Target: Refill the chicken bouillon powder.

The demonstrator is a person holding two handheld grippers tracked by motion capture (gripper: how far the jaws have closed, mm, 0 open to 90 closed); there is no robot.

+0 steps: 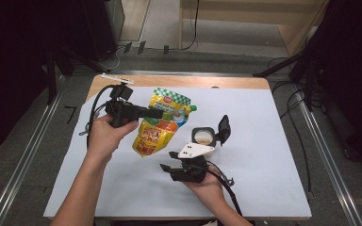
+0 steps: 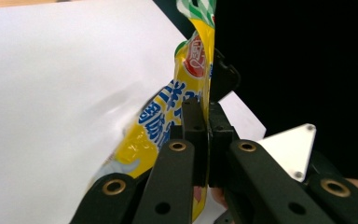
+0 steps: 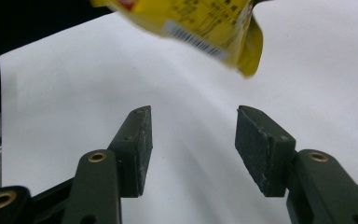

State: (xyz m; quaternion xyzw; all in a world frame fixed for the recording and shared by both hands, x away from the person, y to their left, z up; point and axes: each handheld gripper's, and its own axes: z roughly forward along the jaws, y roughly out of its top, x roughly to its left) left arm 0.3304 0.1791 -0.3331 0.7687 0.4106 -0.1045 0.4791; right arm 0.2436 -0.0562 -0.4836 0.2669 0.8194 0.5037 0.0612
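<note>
Left gripper [image 1: 156,113] is clamped on the yellow pouch [image 1: 159,126], and in the left gripper view I see its jaws pinched tight on the flat film of the pouch [image 2: 186,88], near one side edge. I have the pouch lifted off the white sheet [image 1: 264,132], hanging tilted, with its green-checked top toward the far edge of the table and its bottom corner pointing down toward me. A small green cap juts from the top corner on the right side.

Right gripper [image 3: 191,140] stands with its jaws parted and nothing between the pads; I see only bare white sheet in the gap. The bottom corner of the pouch [image 3: 205,28] hangs above and beyond those jaws, apart from them. In the high view my right gripper [image 1: 169,167] sits low on the sheet, near my side of the table, with its grey three-cornered plate on top.

Just past that plate a small black-rimmed cup [image 1: 203,137] holds something pale, close to the lower right of the pouch but not touching it.

Right of the cup the sheet is bare out to its edge, and I have open room there. A strip of wooden table [image 1: 179,81] shows along the far edge.
</note>
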